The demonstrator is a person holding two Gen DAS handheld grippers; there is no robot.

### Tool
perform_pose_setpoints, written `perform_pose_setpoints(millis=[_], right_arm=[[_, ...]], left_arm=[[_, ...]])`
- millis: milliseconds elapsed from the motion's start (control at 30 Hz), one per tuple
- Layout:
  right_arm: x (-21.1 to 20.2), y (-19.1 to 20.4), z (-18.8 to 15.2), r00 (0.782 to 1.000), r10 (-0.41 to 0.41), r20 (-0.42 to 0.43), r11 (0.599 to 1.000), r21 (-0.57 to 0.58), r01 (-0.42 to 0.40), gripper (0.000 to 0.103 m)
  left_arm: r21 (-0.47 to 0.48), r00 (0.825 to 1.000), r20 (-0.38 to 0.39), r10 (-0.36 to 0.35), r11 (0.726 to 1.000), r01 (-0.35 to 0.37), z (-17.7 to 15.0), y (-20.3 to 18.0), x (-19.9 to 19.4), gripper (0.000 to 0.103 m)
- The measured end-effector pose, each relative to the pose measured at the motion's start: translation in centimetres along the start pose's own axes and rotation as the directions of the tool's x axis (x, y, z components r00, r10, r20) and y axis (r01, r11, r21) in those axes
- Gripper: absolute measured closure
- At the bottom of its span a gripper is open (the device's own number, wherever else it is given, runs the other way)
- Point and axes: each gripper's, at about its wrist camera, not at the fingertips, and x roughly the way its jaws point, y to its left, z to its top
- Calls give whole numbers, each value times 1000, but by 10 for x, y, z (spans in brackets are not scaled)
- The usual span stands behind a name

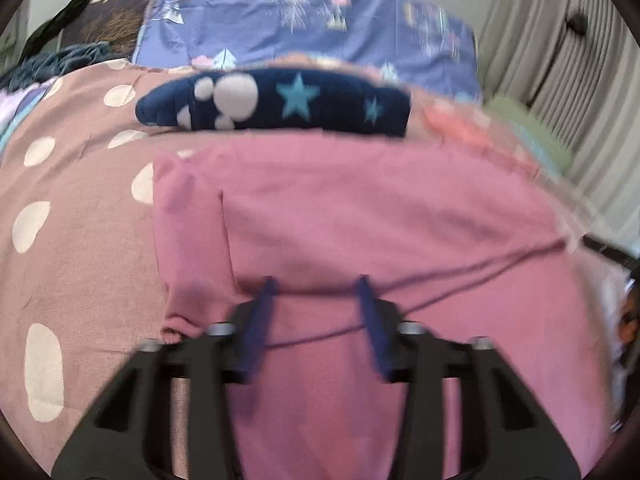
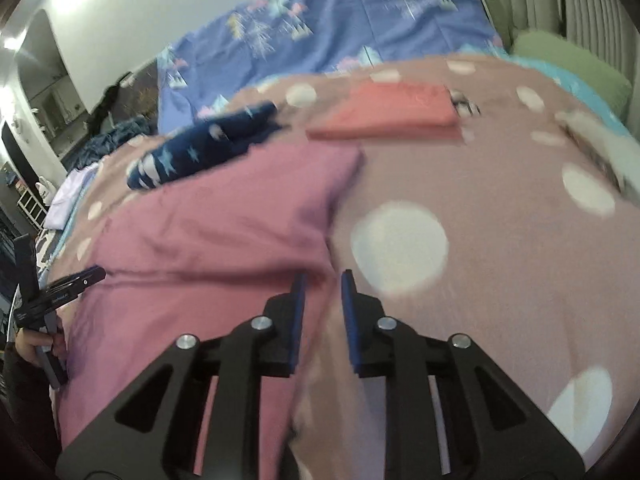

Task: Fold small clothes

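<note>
A pink garment lies spread on the dotted bedcover; it also shows in the right wrist view. My left gripper is open, its blue fingers wide apart and resting on the pink cloth near a fold line. My right gripper is open with a narrow gap, at the garment's right edge where it meets the bedcover. Nothing sits between either pair of fingers. The left gripper shows at the far left of the right wrist view.
A folded navy garment with stars lies behind the pink one. A folded coral garment lies further back right. A blue patterned sheet, a green pillow and curtains border the bed.
</note>
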Motion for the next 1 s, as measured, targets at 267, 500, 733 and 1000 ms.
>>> perform_pose_setpoints(millis=[267,500,733,1000], right_arm=[[65,2,-13,993,-50,-105,998,-31,47,92],[3,-19,-35,988,103,-118,991,99,-91,80],[-53,-20,-94,954,257,-157,962,136,-237,81],[-88,-21,-163,920,328,-214,939,177,-294,81]], left_arm=[[7,994,-59,89,996,-89,-9,10,13,76],[72,992,13,123,990,-124,-42,7,-60,53],[24,996,-84,35,999,-33,-109,25,-100,53],[48,987,-116,-114,992,120,-169,4,-131,50]])
